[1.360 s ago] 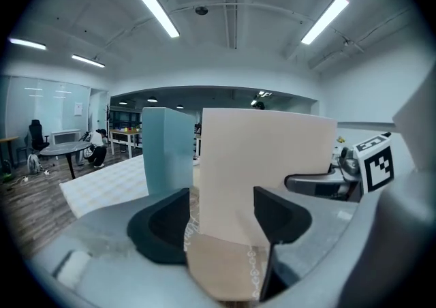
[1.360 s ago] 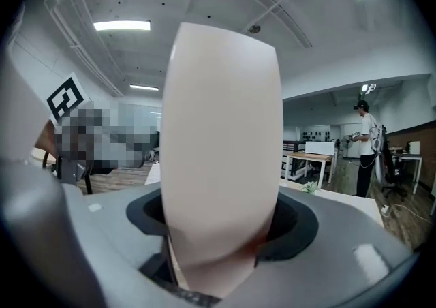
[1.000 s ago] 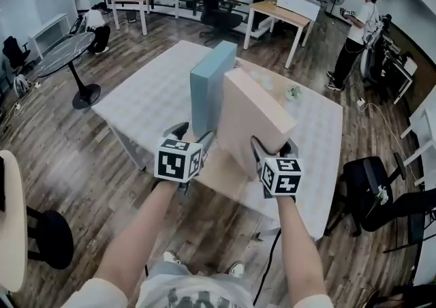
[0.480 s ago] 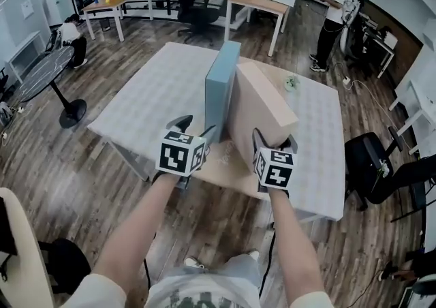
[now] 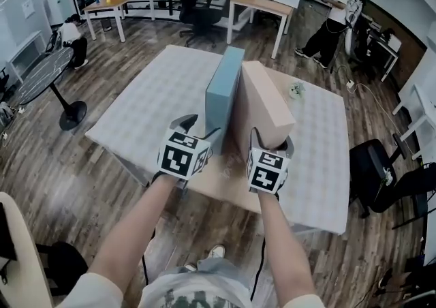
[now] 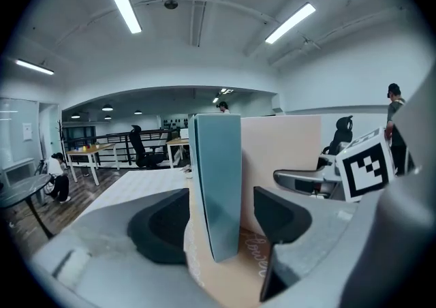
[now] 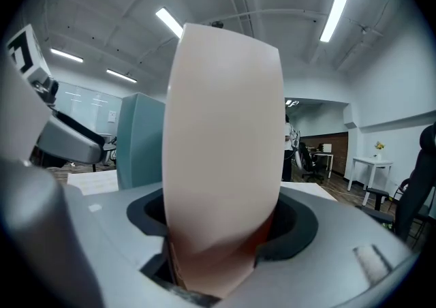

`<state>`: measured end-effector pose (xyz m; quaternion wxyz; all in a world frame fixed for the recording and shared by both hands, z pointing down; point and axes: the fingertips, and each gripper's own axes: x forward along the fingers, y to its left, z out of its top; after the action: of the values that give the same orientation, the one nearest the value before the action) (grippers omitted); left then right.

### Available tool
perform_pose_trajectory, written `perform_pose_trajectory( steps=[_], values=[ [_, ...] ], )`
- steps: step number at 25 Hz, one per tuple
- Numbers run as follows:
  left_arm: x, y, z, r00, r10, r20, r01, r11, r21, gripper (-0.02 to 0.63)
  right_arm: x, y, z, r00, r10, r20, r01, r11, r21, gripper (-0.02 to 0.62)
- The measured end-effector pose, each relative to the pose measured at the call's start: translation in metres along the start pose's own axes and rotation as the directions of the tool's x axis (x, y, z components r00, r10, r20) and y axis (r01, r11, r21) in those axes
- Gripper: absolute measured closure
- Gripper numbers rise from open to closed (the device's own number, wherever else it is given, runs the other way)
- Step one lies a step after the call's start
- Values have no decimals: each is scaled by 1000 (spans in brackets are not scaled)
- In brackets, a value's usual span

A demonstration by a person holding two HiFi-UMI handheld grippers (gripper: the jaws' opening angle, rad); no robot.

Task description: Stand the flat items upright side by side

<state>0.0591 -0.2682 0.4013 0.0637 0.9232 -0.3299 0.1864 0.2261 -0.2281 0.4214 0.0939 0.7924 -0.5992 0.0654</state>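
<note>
A table [image 5: 146, 105] covered with a pale checked cloth is seen on a wooden floor [image 5: 75, 170]. A tan board [image 5: 219, 170] is laid flat on the cloth. On the board, a blue slab [image 5: 223, 99] and a pink slab [image 5: 262, 105] are stood on edge, side by side. Beyond the board and to its right, a small green-and-white object [image 5: 296, 90] is set on the cloth.

- The blue slab [image 5: 223, 95] and the pink slab [image 5: 264, 105] stood upright, close together mid-desk, with no passage between them.
- Left of them the desk [image 5: 150, 95] lay bare, open to a gripper.
- Right of them only a small greenish thing [image 5: 294, 90] stood.
- A black chair [image 5: 373, 174] stood near the desk's right edge.
- Between the fingers [image 6: 279, 214] of the left gripper [image 5: 199, 127], slim gaps flanked the blue slab.
</note>
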Motion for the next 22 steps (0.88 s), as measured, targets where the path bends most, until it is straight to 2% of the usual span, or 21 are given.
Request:
perform_pose_trajectory(
  steps=[9, 14, 22],
  values=[
    [22, 6, 12, 1000, -26, -16, 26, 999, 41, 311, 40, -4, 11, 1000, -27, 5, 27, 1000, 9, 258],
    [28, 3, 9, 996, -86, -34, 88, 994, 58, 311, 51, 2, 16, 999, -49, 0, 49, 998, 29, 255],
    [30, 3, 11, 983, -180, -20, 181, 980, 79, 311, 56, 14, 16, 997, -75, -33, 77, 995, 64, 241]
  ],
)
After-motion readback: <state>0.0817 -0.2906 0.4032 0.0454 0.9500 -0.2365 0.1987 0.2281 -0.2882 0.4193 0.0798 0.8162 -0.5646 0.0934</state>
